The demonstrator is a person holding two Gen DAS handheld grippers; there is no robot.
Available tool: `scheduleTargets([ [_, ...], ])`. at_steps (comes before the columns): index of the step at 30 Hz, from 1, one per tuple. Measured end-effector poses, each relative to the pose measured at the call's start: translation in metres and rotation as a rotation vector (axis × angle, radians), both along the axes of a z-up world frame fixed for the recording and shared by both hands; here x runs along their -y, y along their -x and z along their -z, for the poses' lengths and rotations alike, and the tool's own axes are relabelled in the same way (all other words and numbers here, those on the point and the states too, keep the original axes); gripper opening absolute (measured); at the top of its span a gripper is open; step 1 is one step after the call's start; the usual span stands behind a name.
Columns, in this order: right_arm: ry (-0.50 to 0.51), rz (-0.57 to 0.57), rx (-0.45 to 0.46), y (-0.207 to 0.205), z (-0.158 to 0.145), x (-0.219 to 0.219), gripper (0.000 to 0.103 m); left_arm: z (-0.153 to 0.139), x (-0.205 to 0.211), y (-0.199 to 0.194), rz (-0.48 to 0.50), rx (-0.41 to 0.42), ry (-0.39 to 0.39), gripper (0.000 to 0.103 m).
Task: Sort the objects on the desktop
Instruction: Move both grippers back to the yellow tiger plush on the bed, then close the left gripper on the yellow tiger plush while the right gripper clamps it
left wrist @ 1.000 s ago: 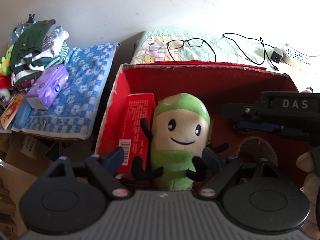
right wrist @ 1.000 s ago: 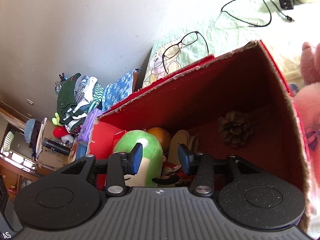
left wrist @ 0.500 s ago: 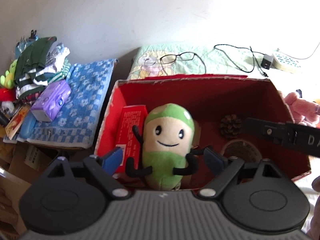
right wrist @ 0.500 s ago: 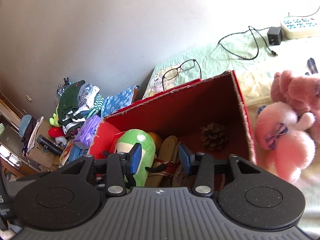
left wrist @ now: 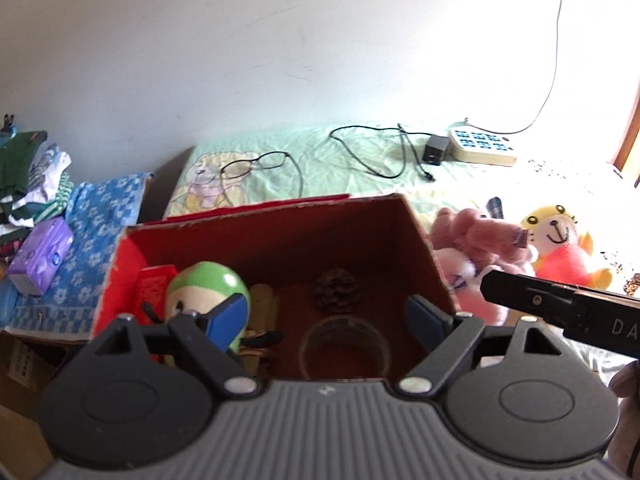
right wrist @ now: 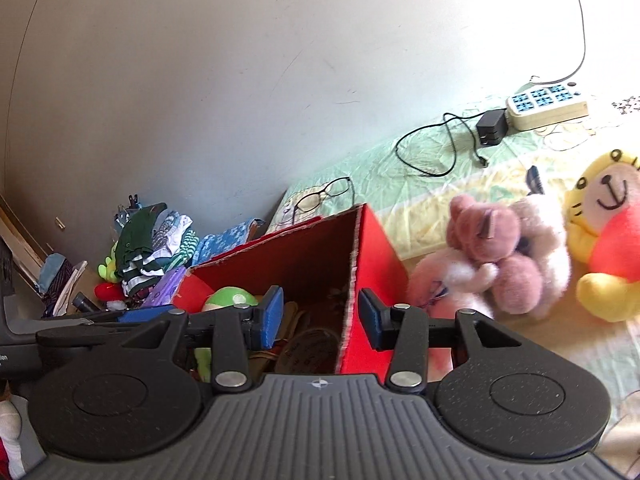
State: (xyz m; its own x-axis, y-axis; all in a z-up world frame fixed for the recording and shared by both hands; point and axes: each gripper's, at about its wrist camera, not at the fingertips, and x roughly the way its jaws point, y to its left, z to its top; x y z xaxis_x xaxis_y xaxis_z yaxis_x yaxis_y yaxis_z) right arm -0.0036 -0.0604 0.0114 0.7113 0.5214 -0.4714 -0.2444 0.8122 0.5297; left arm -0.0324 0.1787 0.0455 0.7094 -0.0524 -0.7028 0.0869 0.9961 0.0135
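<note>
A red cardboard box [left wrist: 276,216] [right wrist: 376,256] stands on the bed. A green plush doll [left wrist: 204,292] [right wrist: 230,296] stands at its left end beside a red carton [left wrist: 154,284], with a pine cone [left wrist: 336,288] and a round lid [left wrist: 344,344] farther right. My left gripper [left wrist: 324,316] is open and empty above the box. My right gripper [right wrist: 320,316] is open and empty over the box's right wall. A pink plush [left wrist: 476,248] [right wrist: 492,252] and a yellow plush [left wrist: 560,244] [right wrist: 604,232] lie right of the box.
Glasses [left wrist: 256,164] [right wrist: 324,196], a black charger with cable [left wrist: 434,148] [right wrist: 490,128] and a power strip [left wrist: 480,146] [right wrist: 546,106] lie on the green sheet by the wall. A blue towel [left wrist: 92,232], purple pack [left wrist: 40,256] and folded clothes [right wrist: 152,240] sit left.
Both grippers have pulled back and up and swung right. The green doll stays in the box. The right gripper's fingers have spread wider and the plush toys have come into view.
</note>
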Motion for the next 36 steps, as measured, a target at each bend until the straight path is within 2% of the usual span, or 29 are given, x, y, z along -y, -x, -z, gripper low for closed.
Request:
scheduleTargets([
  [3,-0.011,0.047,-0.012,0.003,0.001,0.035,0.046,-0.001,0.033,0.001,0.073,0.0,0.02,0.079],
  [10,-0.022,0.147,-0.027,0.004,0.005,0.111,0.047,0.007,0.118,0.002,0.245,-0.018,0.094,0.079],
  [16,-0.02,0.203,-0.035,-0.001,0.013,0.17,0.049,0.033,0.184,-0.018,0.315,-0.116,0.195,0.077],
  [19,-0.023,0.218,-0.061,-0.005,0.022,0.197,0.049,0.047,0.206,-0.031,0.318,-0.162,0.244,0.077],
  [21,-0.031,0.226,-0.086,-0.009,0.029,0.213,0.055,0.057,0.22,-0.041,0.309,-0.194,0.266,0.077],
  [25,-0.059,0.232,-0.121,-0.017,0.039,0.239,0.056,0.071,0.245,-0.055,0.296,-0.222,0.246,0.077],
  [28,-0.098,0.225,-0.147,-0.022,0.045,0.254,0.056,0.079,0.257,-0.067,0.285,-0.258,0.267,0.077],
  [33,-0.137,0.22,-0.179,-0.034,0.053,0.27,0.057,0.09,0.271,-0.085,0.245,-0.278,0.257,0.082],
  [36,-0.152,0.202,-0.193,-0.045,0.057,0.274,0.057,0.093,0.27,-0.098,0.226,-0.291,0.291,0.083],
])
